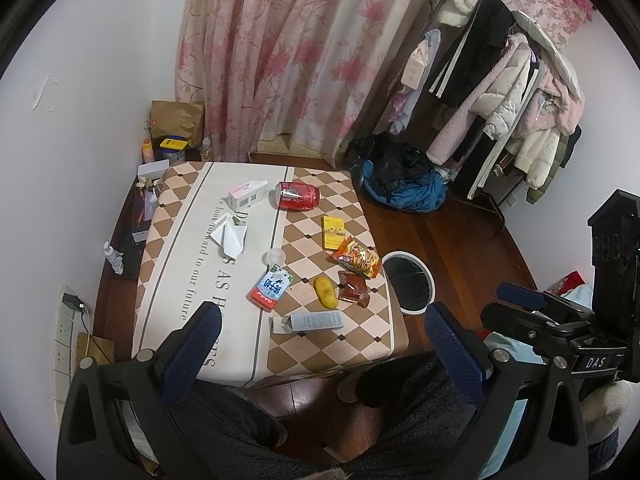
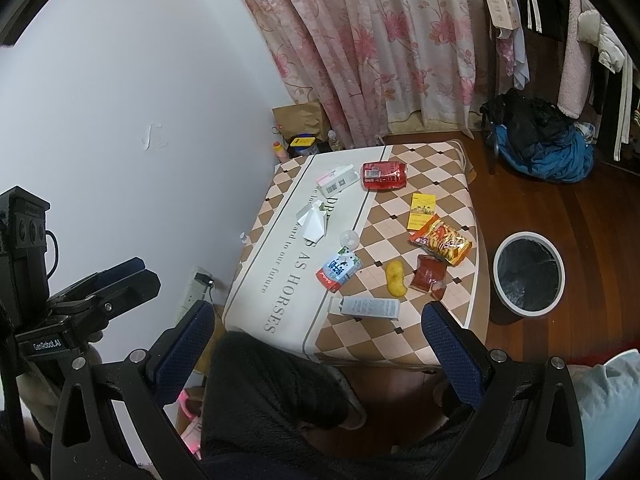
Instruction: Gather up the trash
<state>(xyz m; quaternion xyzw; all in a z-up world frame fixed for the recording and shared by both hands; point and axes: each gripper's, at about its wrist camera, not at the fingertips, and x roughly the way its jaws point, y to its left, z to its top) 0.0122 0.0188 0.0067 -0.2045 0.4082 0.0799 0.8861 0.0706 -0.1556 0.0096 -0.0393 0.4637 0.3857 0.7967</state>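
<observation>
- The left tool (image 1: 324, 344) hung above the near edge of the desk (image 1: 224, 344), its fingers spread wide and holding nothing.
- The right tool (image 2: 320, 344) hung likewise, fingers spread and empty.
- Trash lay scattered on the desk: a red can (image 1: 298, 196) on its side at the far end, a pink box (image 1: 246, 194) just beside it, a folded paper (image 1: 232, 238), a yellow box (image 1: 334, 232), a chip bag (image 1: 357, 258), a red wrapper (image 1: 352, 288), a yellow lump (image 1: 325, 292), a pouch (image 1: 272, 287) and a grey carton (image 1: 308, 322) nearest the tools.
- The bin (image 2: 560, 276) stood on the floor just beside the desk's right side, lined with a black bag.
</observation>
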